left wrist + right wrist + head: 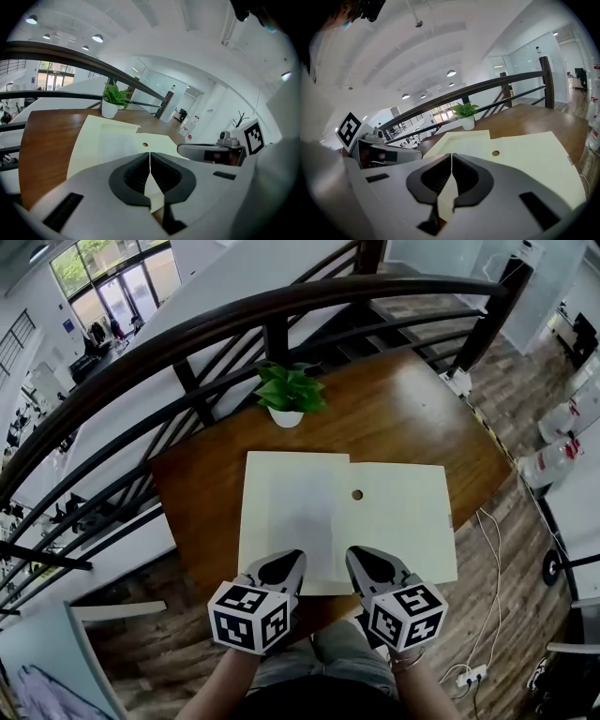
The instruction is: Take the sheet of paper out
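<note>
A cream folder is laid flat on the wooden counter. In its left half a paler sheet is seen as a faint whitish rectangle. Its edges are soft, and it cannot be told whether it lies on the folder or under a thin leaf of it. A small round hole is seen near the folder's middle, just right of the step where the taller left half meets the lower right half.

At 12 o'clock from the folder, a white pot is set near the counter's far edge, with a green plant held in it. A dark railing is curved behind it.

The left tongs and the right tongs are placed side by side at the folder's 6 o'clock edge, tips over the cream surface. In each gripper view the pads are pressed together along a thin line. Cream is seen through the opening behind the pads, but whether any of the folder is pinched cannot be made out.

The folder's near edge between the tongs is partly covered by them. The person's forearms are cut off at the bottom of the head view.
</note>
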Available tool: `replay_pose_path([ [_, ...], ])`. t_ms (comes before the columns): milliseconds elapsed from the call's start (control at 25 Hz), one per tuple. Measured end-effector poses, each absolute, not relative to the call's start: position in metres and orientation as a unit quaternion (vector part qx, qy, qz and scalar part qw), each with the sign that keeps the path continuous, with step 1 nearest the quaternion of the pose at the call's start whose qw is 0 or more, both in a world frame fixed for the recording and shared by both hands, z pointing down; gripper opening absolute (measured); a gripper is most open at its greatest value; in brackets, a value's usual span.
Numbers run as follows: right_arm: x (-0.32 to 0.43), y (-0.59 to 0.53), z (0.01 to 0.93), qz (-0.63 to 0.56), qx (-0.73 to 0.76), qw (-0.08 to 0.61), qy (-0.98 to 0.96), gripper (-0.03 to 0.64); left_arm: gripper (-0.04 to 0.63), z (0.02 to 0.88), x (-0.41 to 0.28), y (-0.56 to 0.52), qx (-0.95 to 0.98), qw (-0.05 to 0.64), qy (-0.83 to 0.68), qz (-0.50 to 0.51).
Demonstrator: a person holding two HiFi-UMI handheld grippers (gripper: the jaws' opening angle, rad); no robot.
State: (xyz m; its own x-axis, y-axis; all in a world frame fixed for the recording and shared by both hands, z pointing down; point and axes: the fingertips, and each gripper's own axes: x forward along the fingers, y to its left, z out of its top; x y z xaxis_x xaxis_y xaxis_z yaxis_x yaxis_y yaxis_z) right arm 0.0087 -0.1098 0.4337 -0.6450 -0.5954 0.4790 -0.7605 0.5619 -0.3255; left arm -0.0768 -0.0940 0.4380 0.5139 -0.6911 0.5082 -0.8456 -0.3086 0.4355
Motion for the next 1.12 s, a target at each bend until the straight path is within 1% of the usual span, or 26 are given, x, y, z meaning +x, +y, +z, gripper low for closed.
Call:
replay_pose_path([
  [560, 0.001, -0.156, 0.471, 0.282, 0.321, 0.226, -0.876, 0.031, 0.018, 0.454, -0.077, -0.119, 0.762, 0.368, -0.522, 0.111],
  [800, -0.009, -0.160, 0.495, 0.311, 0.282, 0.250, -0.872, 0.032, 0.018, 0.461, -0.081, -0.124, 0.747, 0.380, -0.533, 0.115],
  [840, -0.011, -0.159, 0.498, 0.319, 0.273, 0.252, -0.872, 0.040, 0.018, 0.461, -0.082, -0.125, 0.746, 0.382, -0.534, 0.114],
  [920, -0.015, -0.158, 0.502, 0.332, 0.258, 0.256, -0.870, 0.086, 0.018, 0.462, -0.082, -0.125, 0.742, 0.389, -0.535, 0.111],
  [1120, -0.018, -0.161, 0.521, 0.343, 0.249, 0.283, -0.860, 0.086, 0.018, 0.469, -0.082, -0.125, 0.733, 0.401, -0.538, 0.111],
])
